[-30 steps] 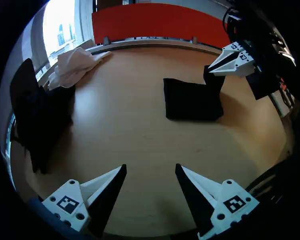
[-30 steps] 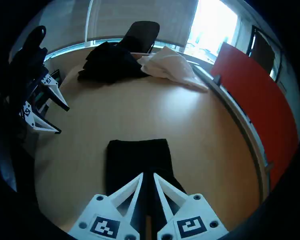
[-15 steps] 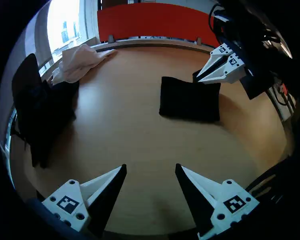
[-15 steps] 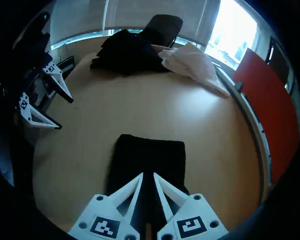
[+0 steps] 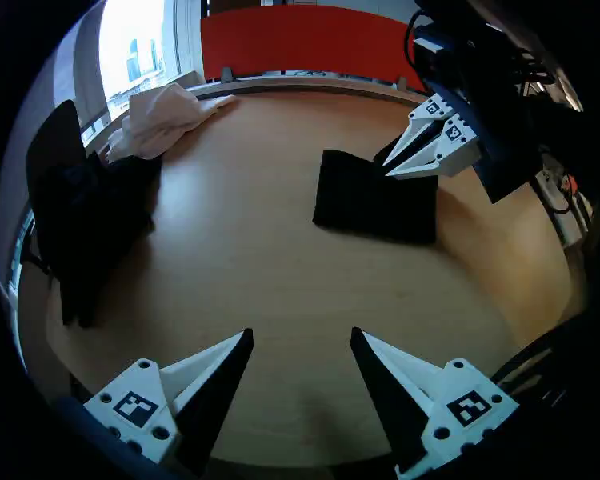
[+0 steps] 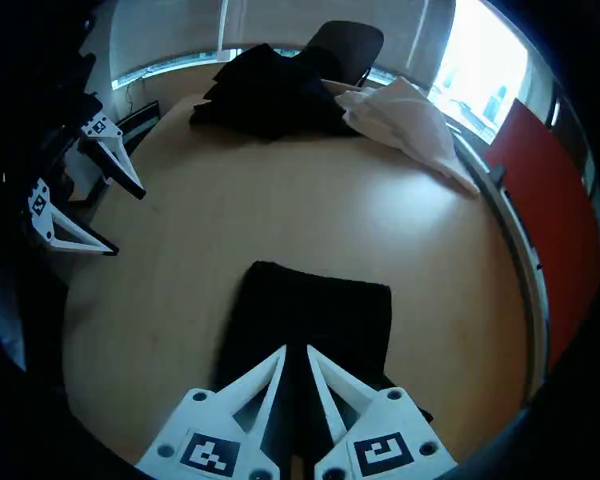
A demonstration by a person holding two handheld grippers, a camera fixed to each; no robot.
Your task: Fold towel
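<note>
A black towel [image 5: 372,200], folded into a rectangle, lies flat on the wooden table [image 5: 244,248]. My right gripper [image 5: 385,163] reaches in from the far right, its fingers closed on the towel's far right edge. In the right gripper view that towel [image 6: 316,308] spreads out just ahead of the nearly touching fingertips of the right gripper [image 6: 296,350], with dark cloth between them. My left gripper [image 5: 300,340] hovers open over bare table near the front, well short of the towel. From the other side the left gripper [image 6: 128,224] appears at the far left, fingers spread.
A white cloth [image 5: 164,116] lies bunched at the table's far left corner beside a heap of black fabric [image 5: 84,224]. A red panel [image 5: 300,40] runs behind the table's back edge. A dark chair [image 6: 348,44] stands beyond the pile.
The right gripper has swung leftward over the towel's far edge, still closed on it, and the towel has turned slightly. The left gripper stays open and has hardly moved.
</note>
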